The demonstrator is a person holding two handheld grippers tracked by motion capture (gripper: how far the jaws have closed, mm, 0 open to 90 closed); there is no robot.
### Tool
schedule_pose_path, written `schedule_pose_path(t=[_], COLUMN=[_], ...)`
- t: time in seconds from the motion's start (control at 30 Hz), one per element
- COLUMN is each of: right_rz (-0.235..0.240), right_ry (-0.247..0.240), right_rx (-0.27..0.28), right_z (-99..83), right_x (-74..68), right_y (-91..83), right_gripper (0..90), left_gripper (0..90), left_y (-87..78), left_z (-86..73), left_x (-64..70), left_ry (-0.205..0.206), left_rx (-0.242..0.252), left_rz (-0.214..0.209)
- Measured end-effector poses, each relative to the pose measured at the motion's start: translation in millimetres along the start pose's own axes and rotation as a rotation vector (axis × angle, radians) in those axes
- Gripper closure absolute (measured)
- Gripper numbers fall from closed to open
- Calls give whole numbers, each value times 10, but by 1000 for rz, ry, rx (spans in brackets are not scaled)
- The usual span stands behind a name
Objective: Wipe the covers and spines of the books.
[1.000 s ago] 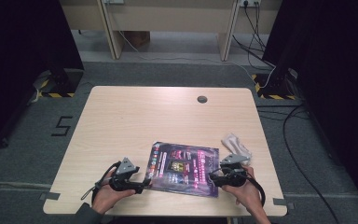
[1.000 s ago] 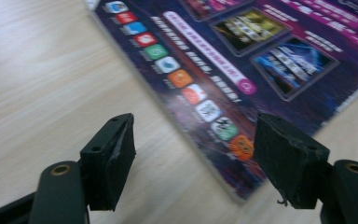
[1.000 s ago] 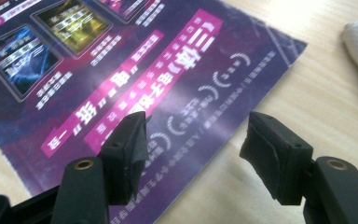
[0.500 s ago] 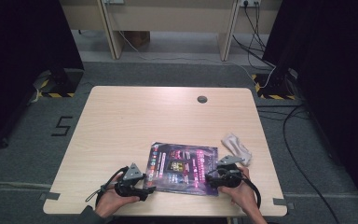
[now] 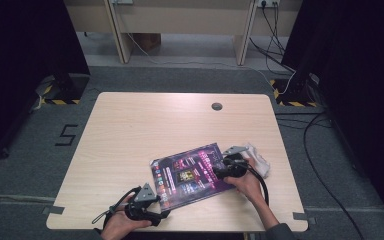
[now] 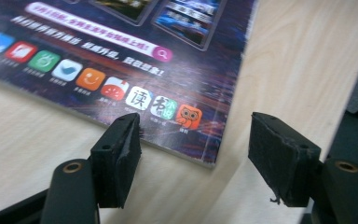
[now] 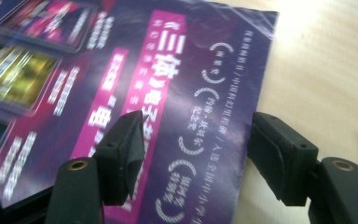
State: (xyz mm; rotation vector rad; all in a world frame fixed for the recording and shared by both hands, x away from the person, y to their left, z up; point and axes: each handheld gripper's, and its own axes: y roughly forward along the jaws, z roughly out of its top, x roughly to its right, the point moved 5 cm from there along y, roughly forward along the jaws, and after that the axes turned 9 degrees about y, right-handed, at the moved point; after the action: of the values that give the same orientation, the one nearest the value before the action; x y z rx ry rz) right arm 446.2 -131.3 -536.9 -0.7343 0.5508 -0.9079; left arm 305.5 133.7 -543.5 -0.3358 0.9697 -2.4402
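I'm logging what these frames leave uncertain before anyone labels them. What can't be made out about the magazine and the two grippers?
- High view: the print on the magazine is too small to read.
- High view: the white crumpled thing is partly hidden by the right gripper and hand; what it is stays unclear.
- Right gripper view: the cover's left part is blurred.
- Left gripper view: the frame cuts the cover off; the left gripper straddles one corner.
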Motion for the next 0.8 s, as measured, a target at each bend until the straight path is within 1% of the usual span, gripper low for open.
schedule_pose_path(t=[0.1,0.17,0.23,0.27,0.33,0.37,0.4,0.5,0.57,0.67,0.73,0.77,0.8], right_rz=[-22,-44,-48,-46,-26,-24,-21,-13,-17,-17,-33,-44,-45], right_ry=[-19,-30,-32,-28,-18,-19,-15,-32,-39,-50,-61,-68,-76], right_rx=[16,19,13,21,37,41,43,36,29,16,11,0,-5], right_z=[125,174,184,186,177,158,128,11,-64,-185,-263,-302,-345], right_x=[8,-8,-18,-13,-23,-28,-39,-65,-86,-132,-155,-170,-190], right_y=[100,134,119,90,17,-28,-72,-179,-232,-280,-300,-307,-316], right_gripper=[366,365,366,374,370,366,363,358,349,338,329,325,323], left_gripper=[343,340,350,347,329,321,308,292,287,289,295,297,298], left_y=[30,39,31,25,7,-6,-23,-56,-69,-44,-14,7,18], left_z=[23,31,29,29,29,28,28,53,78,99,106,113,119], left_x=[69,79,60,40,-34,-82,-148,-314,-458,-661,-791,-862,-900], left_ry=[2,1,-9,-6,-5,-10,-22,-35,-35,-53,-60,-66,-70], left_rx=[10,11,21,21,23,25,32,46,53,57,50,52,60], left_rz=[-25,-32,-30,-19,24,47,80,144,210,256,273,286,292])
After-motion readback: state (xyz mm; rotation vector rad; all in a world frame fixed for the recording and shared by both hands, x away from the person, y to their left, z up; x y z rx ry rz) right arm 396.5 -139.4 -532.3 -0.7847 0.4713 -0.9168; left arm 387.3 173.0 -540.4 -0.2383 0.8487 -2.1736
